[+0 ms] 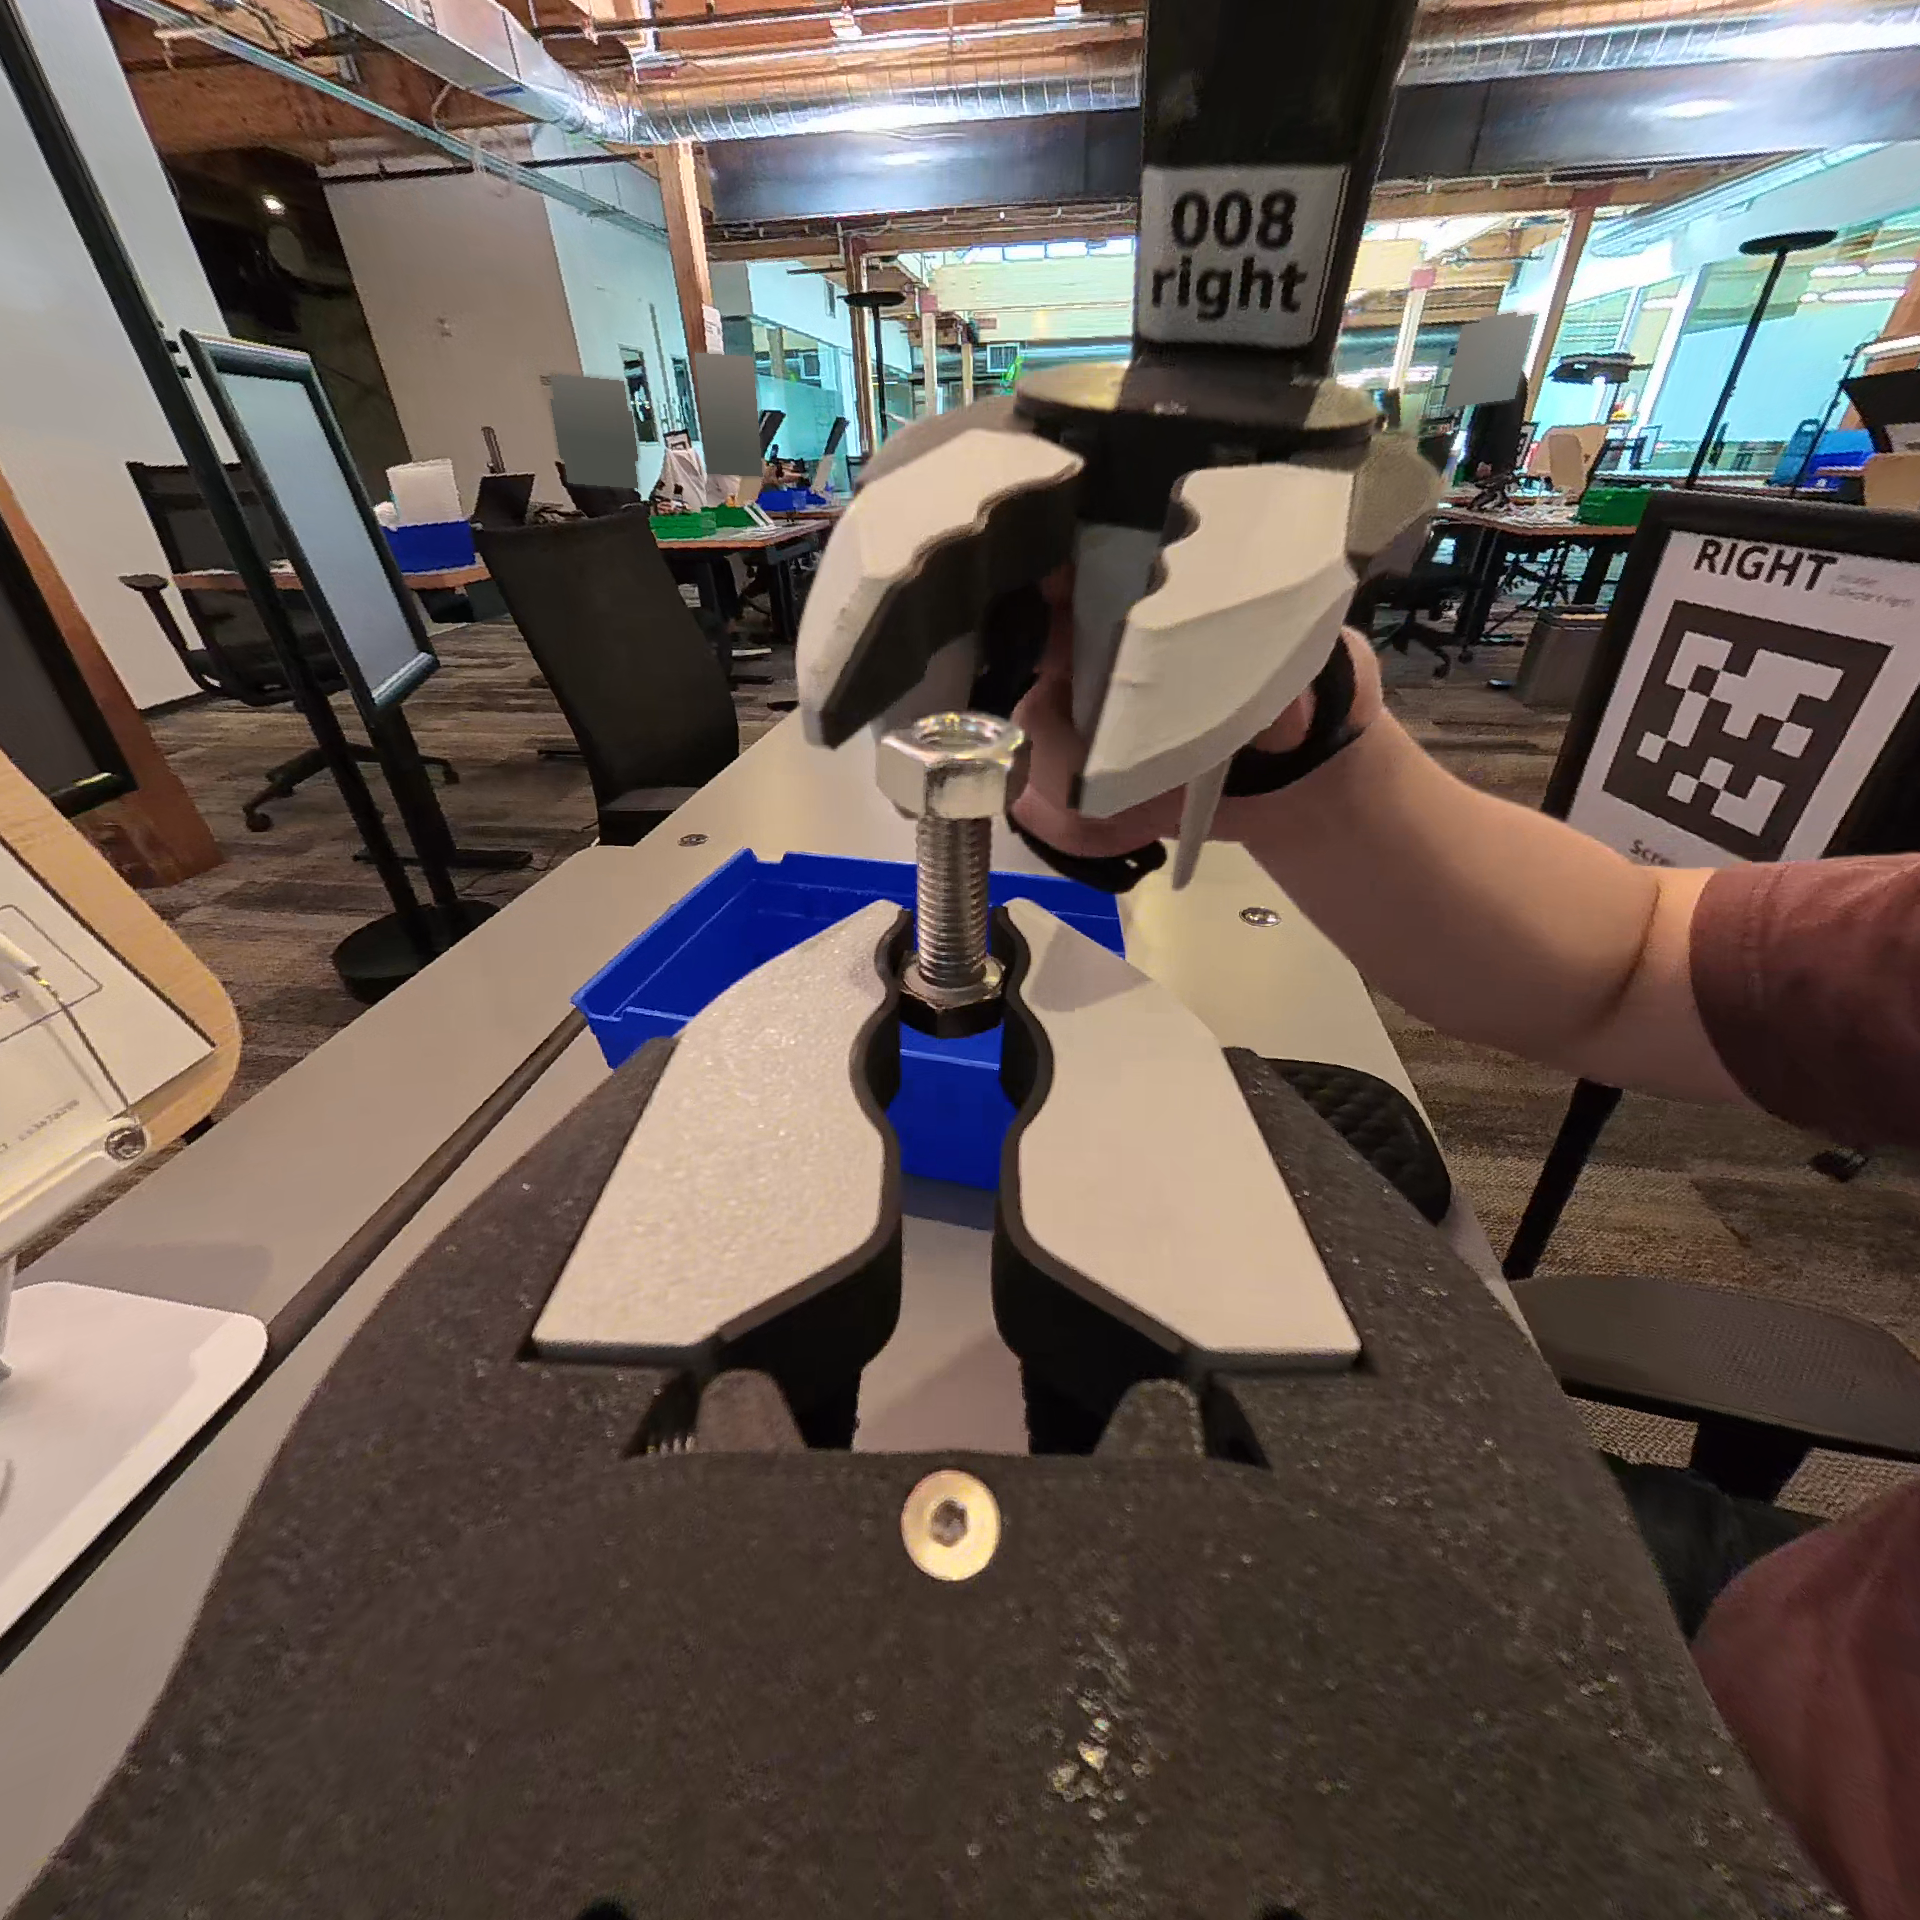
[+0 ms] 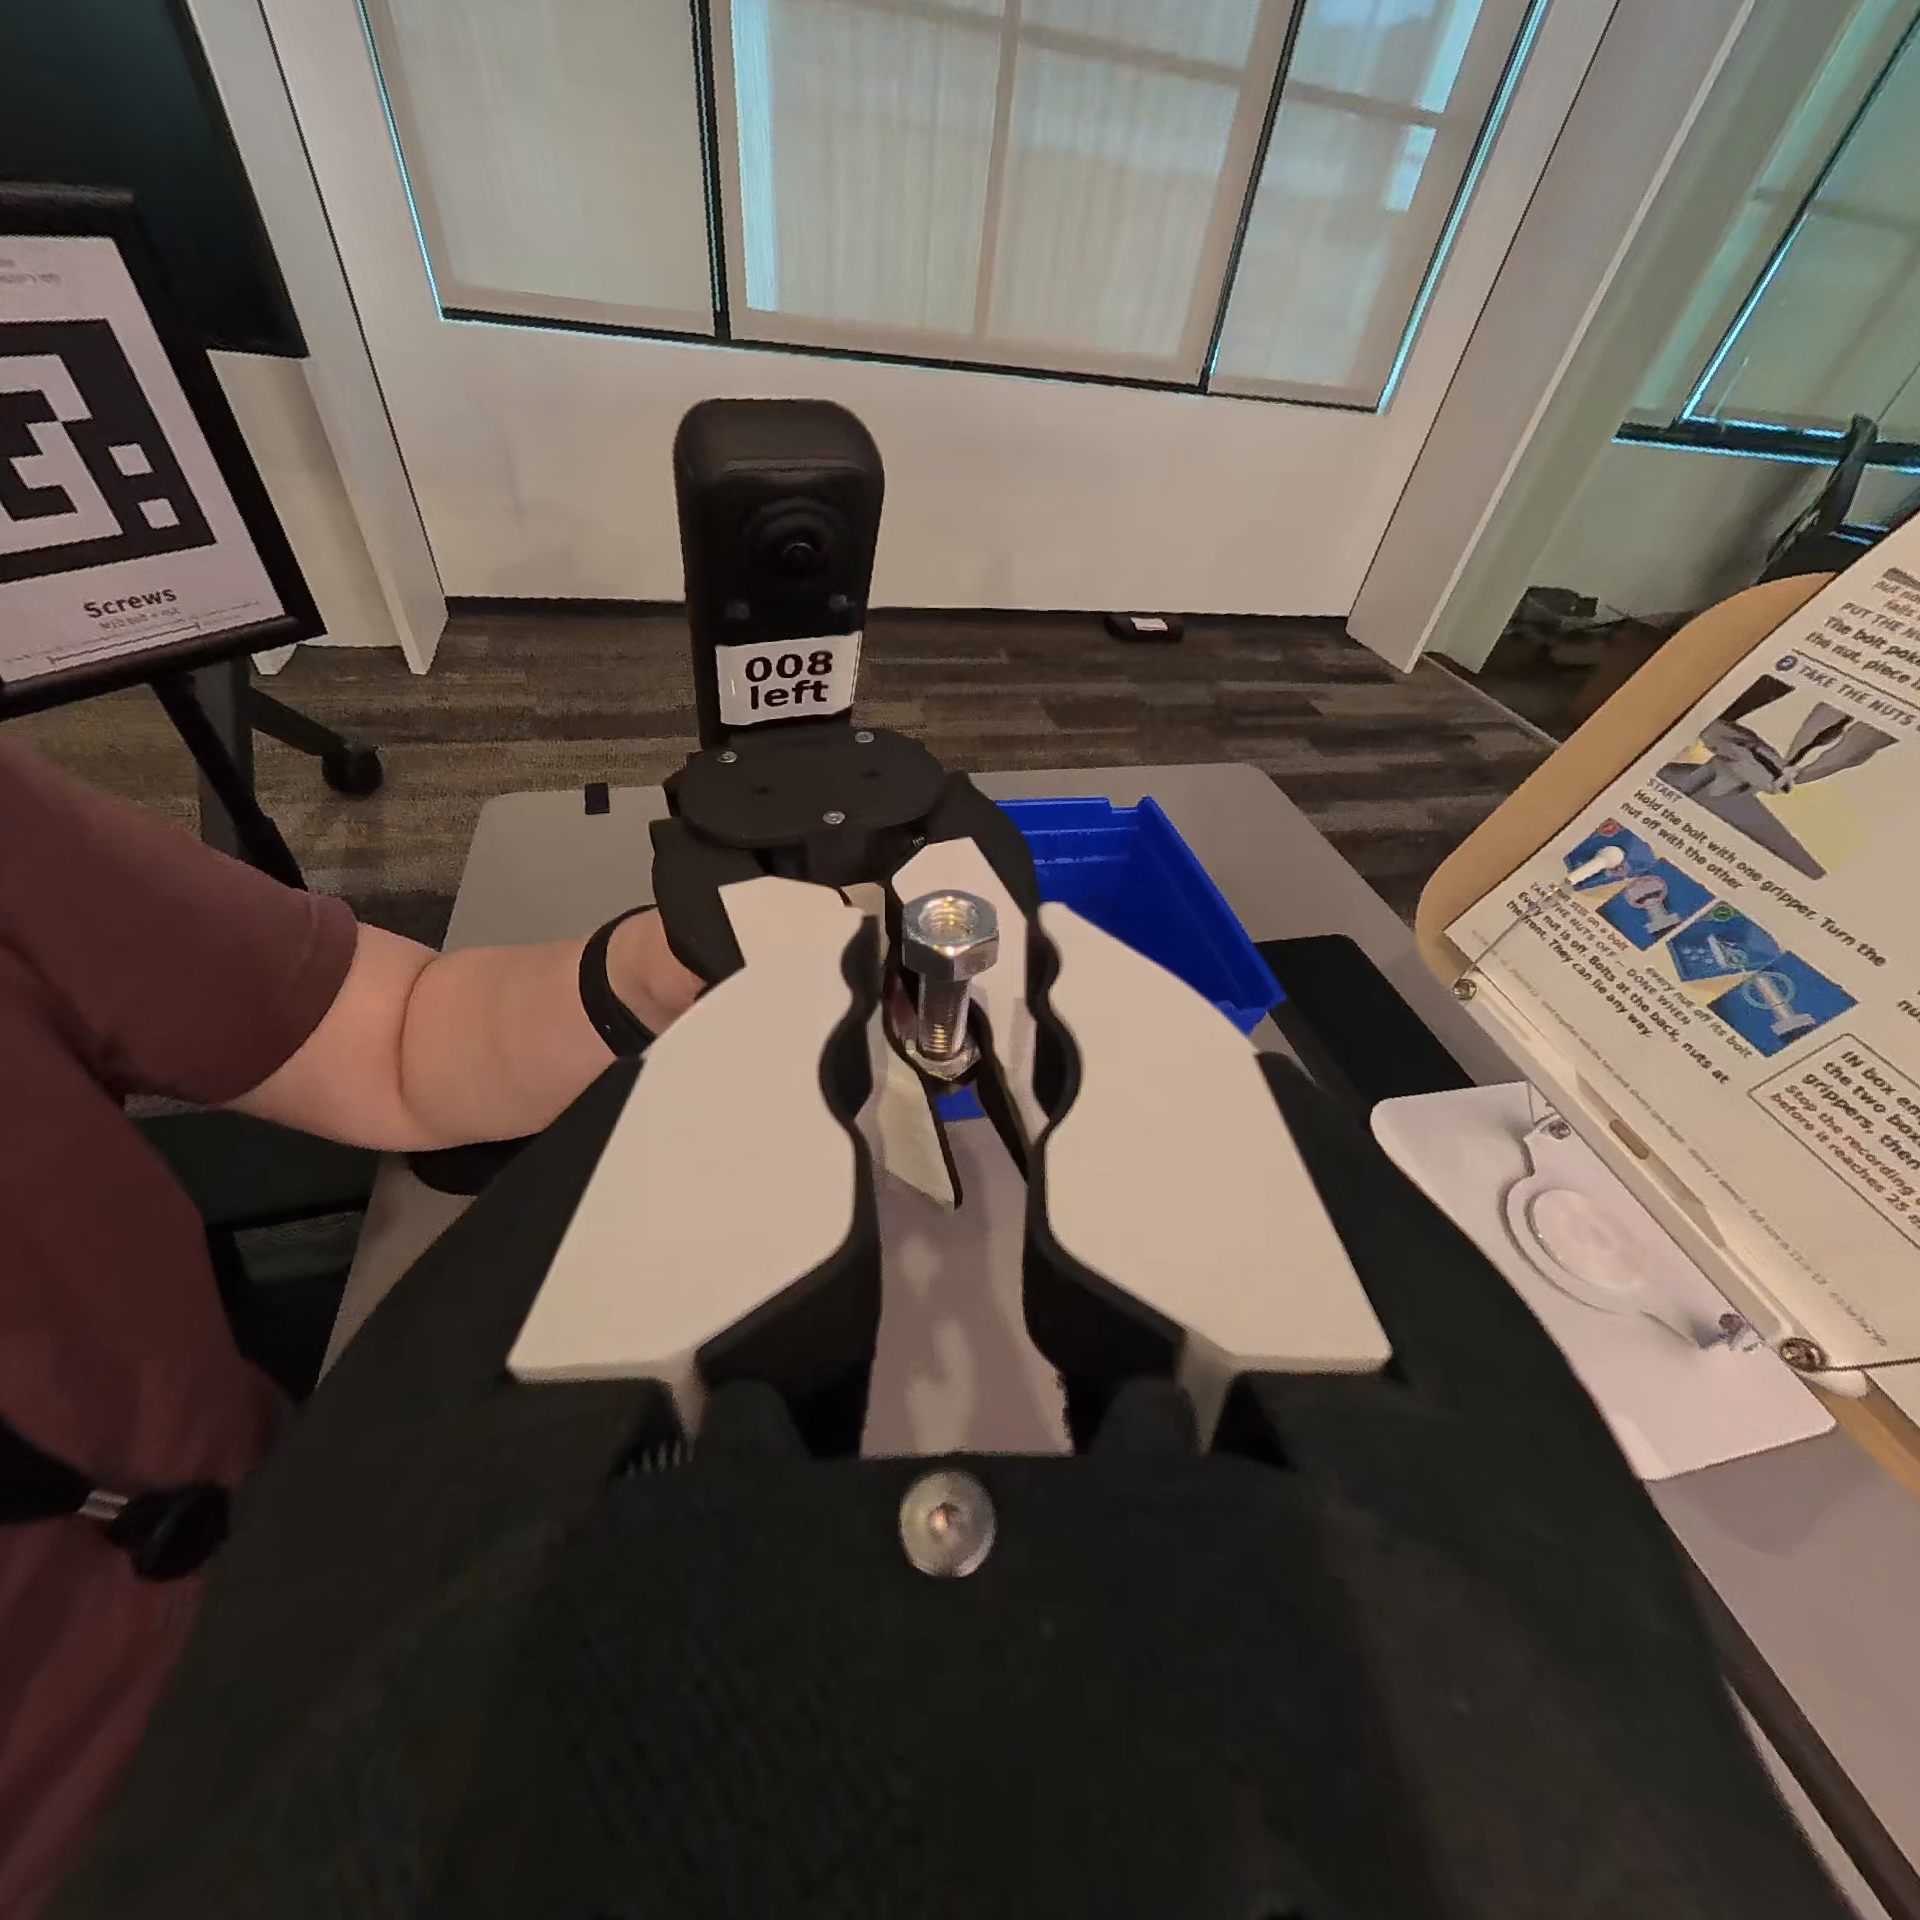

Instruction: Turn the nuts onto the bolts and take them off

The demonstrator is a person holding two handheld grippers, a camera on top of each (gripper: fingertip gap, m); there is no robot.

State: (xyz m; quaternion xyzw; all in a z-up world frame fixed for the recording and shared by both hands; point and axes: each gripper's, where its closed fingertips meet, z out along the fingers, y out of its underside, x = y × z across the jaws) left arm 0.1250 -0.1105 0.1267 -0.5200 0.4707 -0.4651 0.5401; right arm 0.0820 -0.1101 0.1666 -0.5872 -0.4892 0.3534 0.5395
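While the left gripper (image 1: pixel 951 982) clamps the head of the upright hex bolt (image 1: pixel 951 914) above the blue bin (image 1: pixel 727 935), the right gripper (image 1: pixel 961 717) hangs parted, empty, around the hex nut (image 1: pixel 948 769) on the bolt's tip; it should close squarely on the nut's flats before turning.

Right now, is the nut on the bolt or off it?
On. The hex nut sits at the top end of the upright bolt, whose head the left gripper clamps; the right gripper hangs open around it.

silver bolt (image 1: pixel 951 914), blue bin (image 1: pixel 727 935), grey-white fingers (image 1: pixel 748 1122)
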